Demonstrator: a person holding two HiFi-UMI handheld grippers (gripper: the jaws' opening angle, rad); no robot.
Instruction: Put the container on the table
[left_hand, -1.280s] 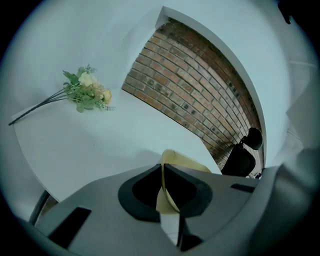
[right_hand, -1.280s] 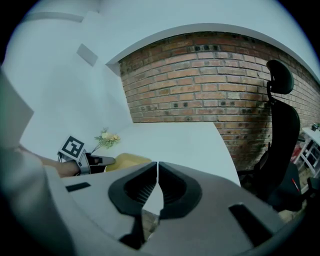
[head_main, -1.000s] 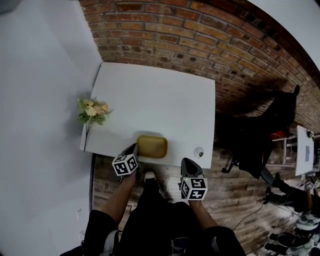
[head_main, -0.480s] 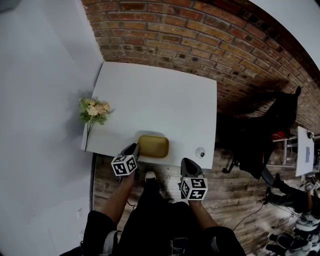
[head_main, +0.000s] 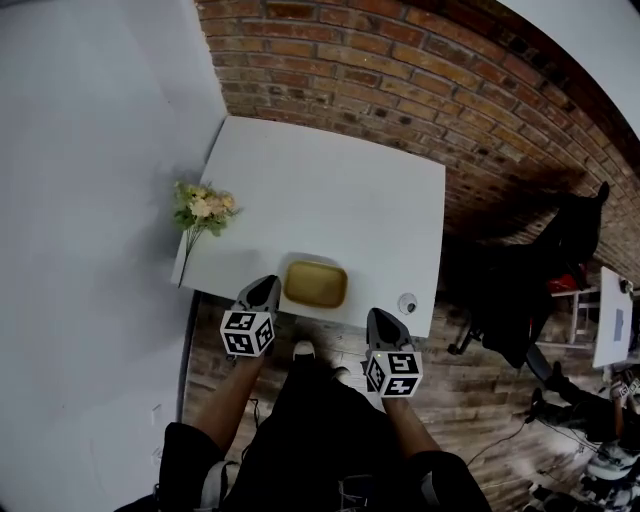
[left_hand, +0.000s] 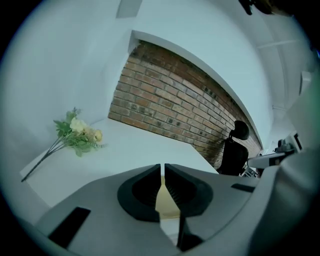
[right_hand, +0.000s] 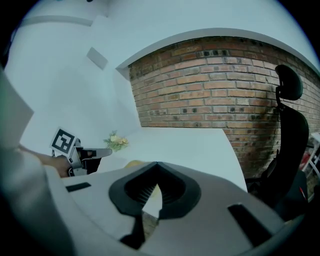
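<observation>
Plainly, the shallow mustard-yellow rectangular container (head_main: 315, 284) sits flat on the white rectangular table (head_main: 330, 200), close to the edge nearest the person and roughly midway along it. The left gripper (head_main: 266, 291) reaches just over that edge, right beside the container's left end. Its own view shows the dark jaws drawn to a thin slit with nothing gripped, the yellow container showing only beyond them. The right gripper (head_main: 381, 322) is at the near edge, apart from the container on its right side, its jaw tips meeting on nothing. A small bunch of pale flowers with green leaves (head_main: 203, 208) lies at the table's left edge, and a small round white object (head_main: 407, 303) rests near the front right corner. A red brick wall (head_main: 400, 70) runs behind the table, and a black office chair (head_main: 545, 260) stands on the wooden floor (head_main: 480, 400) to the right.
</observation>
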